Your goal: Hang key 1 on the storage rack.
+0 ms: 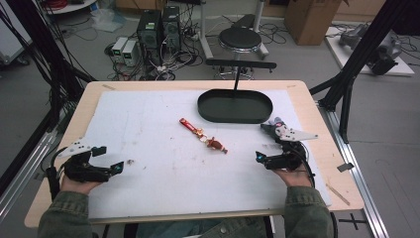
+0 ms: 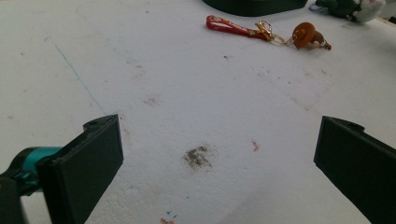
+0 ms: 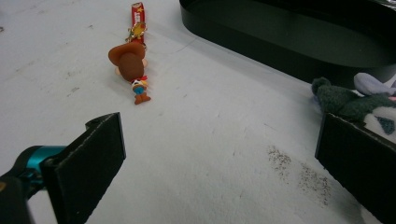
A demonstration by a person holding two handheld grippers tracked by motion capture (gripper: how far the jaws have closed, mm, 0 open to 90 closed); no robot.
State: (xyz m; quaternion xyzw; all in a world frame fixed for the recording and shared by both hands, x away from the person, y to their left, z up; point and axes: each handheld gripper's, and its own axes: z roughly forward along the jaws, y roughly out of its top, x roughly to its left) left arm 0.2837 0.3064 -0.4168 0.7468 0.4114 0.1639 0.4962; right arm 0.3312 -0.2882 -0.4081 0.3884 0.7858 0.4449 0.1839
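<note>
Here both grippers gape (plush (image 3: 355,105) perhaps) beside keychain (image 1: 203,135).

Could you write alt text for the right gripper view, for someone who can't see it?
Two black jaws stand wide apart, empty, over a scuffed white table sheet. Ahead at left lies a small cowboy-figure keychain with a brown hat and red strap; a black oval tray sits behind, and a dark green and white plush toy at right.
</note>
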